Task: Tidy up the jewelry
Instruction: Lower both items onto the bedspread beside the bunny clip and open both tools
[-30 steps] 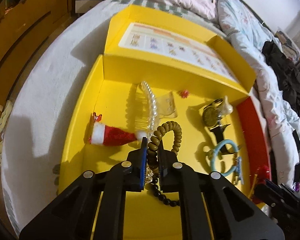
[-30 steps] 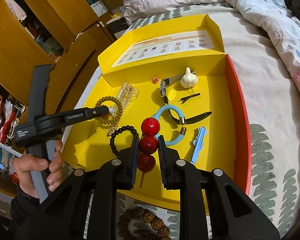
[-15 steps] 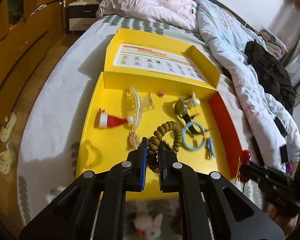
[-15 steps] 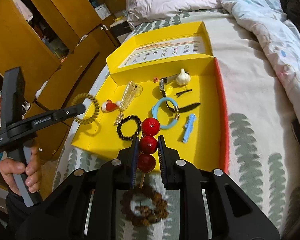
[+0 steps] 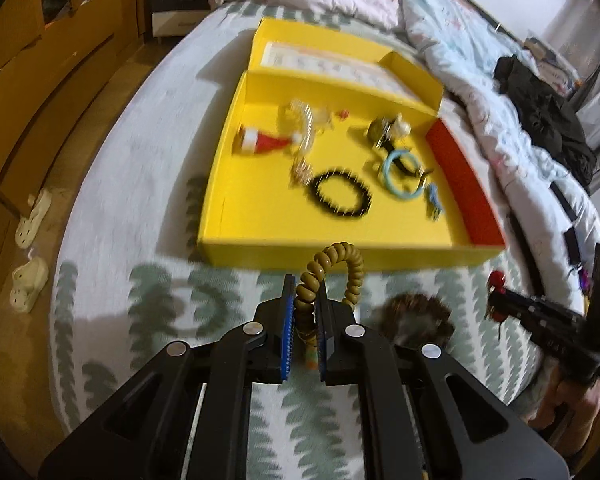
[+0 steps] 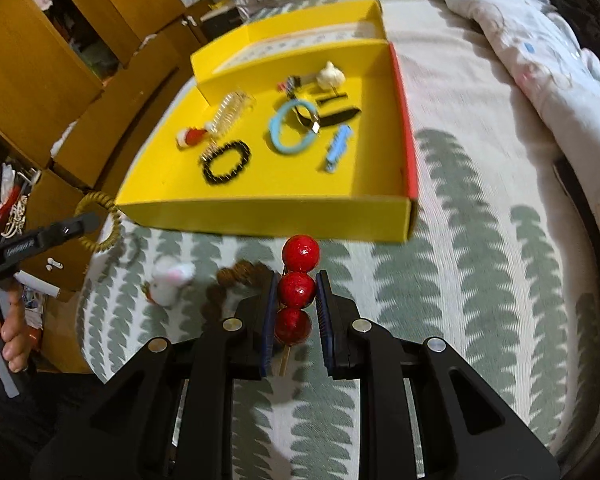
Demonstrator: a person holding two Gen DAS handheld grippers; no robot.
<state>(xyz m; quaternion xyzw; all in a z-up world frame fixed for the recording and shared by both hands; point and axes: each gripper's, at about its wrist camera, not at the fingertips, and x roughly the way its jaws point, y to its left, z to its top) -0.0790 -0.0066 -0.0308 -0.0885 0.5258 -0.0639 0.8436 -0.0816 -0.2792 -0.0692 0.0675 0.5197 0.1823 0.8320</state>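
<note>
- The left gripper (image 5: 303,312) is clamped on an olive-brown coiled hair tie (image 5: 332,276); its spiral loop stands up above the blue-padded fingers (image 5: 286,320) and arches to the right.
- From the right wrist view the same hair tie (image 6: 102,220) hangs as a round ring at the tip of the left gripper (image 6: 66,230), off the near left corner of the box, above the bedspread.
- The right gripper (image 6: 297,304) is closed on a skewer of three glossy red balls (image 6: 298,286): the middle ball sits between the pads, the top ball rises clear of the fingertips, the lowest sits deeper in, and a pale wooden stick pokes out below.
- Both held pieces are outside the yellow box (image 6: 260,212), just in front of its near wall, over the white bedspread with green leaf print (image 6: 480,280).
- Inside the box lie a black bead bracelet (image 6: 225,162), a light blue bangle (image 6: 294,130), a blue hair clip (image 6: 337,148), a small red Santa hat (image 6: 191,136), a clear comb with pearls (image 6: 229,114) and a white garlic-shaped piece (image 6: 330,75) near the back wall.
- The box has a red right wall (image 5: 462,184) and a flap with a printed chart (image 5: 340,66) folded back behind it.
- On the bedspread in front of the box sit a brown knobbly bead bracelet (image 6: 236,284) and a small white plush rabbit (image 6: 170,280), side by side.
- Both views are blurred, so finer detail of the small pieces cannot be told.
</note>
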